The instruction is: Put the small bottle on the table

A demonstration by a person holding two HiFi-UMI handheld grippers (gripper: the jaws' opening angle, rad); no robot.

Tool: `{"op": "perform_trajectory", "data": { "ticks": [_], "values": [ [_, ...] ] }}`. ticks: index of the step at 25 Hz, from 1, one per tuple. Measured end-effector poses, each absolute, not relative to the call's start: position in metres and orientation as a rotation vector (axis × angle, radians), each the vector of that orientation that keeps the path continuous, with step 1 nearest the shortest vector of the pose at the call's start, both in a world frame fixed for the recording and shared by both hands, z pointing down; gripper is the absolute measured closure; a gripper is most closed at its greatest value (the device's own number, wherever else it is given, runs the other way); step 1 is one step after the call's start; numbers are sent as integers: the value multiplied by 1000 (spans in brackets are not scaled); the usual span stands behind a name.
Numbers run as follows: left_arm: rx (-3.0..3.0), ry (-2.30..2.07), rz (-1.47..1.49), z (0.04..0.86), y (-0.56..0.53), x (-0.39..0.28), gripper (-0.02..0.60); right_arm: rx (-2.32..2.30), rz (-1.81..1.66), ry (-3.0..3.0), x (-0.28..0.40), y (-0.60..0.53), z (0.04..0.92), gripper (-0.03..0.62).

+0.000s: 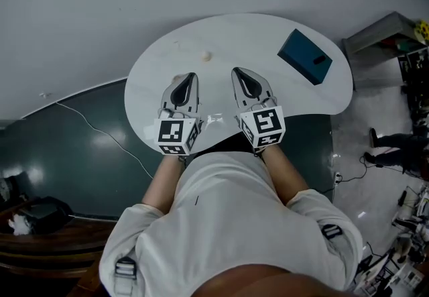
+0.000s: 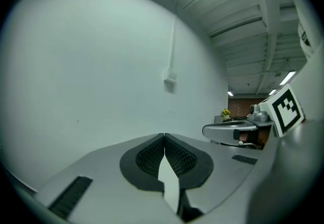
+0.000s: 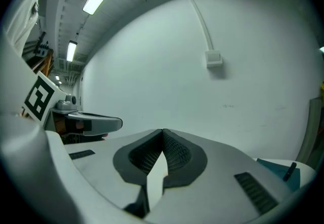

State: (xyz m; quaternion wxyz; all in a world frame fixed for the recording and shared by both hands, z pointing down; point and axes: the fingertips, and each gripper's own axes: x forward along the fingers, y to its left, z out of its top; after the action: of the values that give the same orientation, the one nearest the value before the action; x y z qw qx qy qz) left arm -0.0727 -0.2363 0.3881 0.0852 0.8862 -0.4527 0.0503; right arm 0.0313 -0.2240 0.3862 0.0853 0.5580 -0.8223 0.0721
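In the head view a small pale object lies on the white rounded table, too small to tell whether it is the bottle. My left gripper and right gripper are held side by side above the table's near edge, both pointing away from me, short of that object. Each is shut with nothing between its jaws. In the left gripper view the pads meet against a bare white wall. The right gripper view shows the same, its tips touching.
A teal box with a dark piece on top lies at the table's right end; its corner shows in the right gripper view. A cable runs over the dark floor at left. Clutter and equipment stand at far right.
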Motion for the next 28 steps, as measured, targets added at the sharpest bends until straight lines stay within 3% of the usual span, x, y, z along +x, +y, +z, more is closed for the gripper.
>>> {"op": "perform_trajectory", "data": {
  "ticks": [28],
  "values": [
    [2661, -1452, 68, 357, -252, -94, 561, 1704, 44, -2439, 27, -239, 351, 597]
  ]
}}
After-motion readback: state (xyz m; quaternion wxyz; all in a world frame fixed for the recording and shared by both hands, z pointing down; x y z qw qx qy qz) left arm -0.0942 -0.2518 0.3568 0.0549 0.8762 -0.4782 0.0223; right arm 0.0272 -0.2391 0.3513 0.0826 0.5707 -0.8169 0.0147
